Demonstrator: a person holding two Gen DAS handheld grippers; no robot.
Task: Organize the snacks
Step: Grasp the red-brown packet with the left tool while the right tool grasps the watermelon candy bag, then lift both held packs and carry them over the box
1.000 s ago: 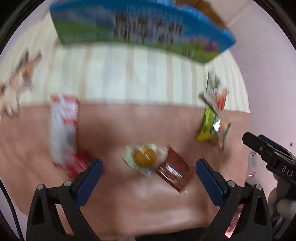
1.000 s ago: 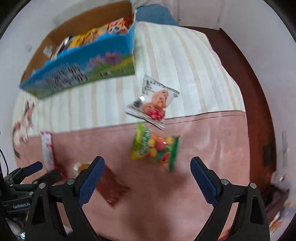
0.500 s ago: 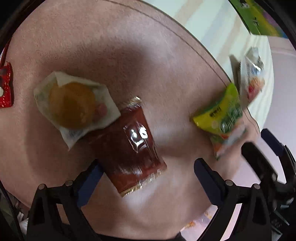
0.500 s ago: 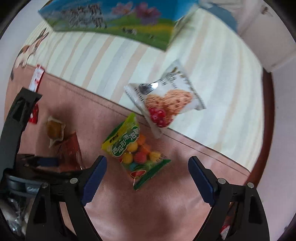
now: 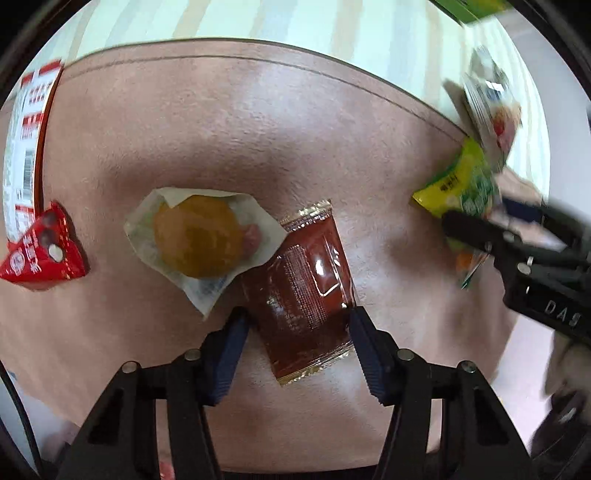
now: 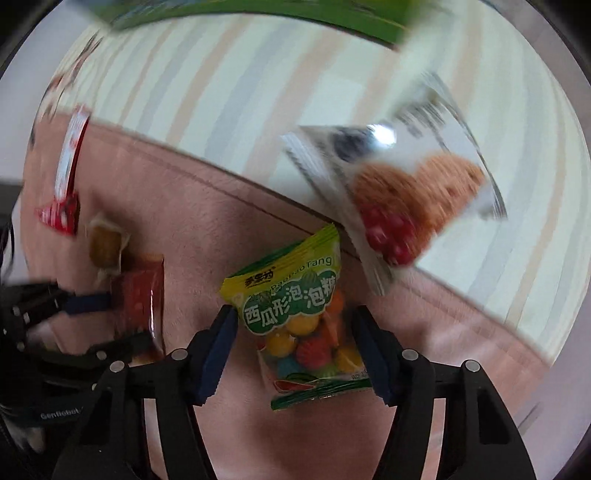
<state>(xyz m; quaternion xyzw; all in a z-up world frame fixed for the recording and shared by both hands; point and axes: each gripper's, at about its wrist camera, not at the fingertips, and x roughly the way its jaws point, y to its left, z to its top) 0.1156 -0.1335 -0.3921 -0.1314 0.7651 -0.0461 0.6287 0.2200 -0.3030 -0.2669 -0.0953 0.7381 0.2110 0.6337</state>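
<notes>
The left gripper (image 5: 297,325) was closing around the dark red sachet (image 5: 308,284), pads at its edges, beside the wrapped bun (image 5: 197,236) on the pink blanket (image 5: 258,129). The right gripper (image 6: 293,325) was closing around the bubble-gum bag (image 6: 299,317), contact uncertain. Step in hand: a double pickup. Next, secure both, lift, and carry toward the box (image 6: 258,14).

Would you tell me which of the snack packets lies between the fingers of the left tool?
The dark red-brown transparent packet, beside the paper-wrapped bun. The left tool is closing around it; the other packets lie off to the sides.
</notes>
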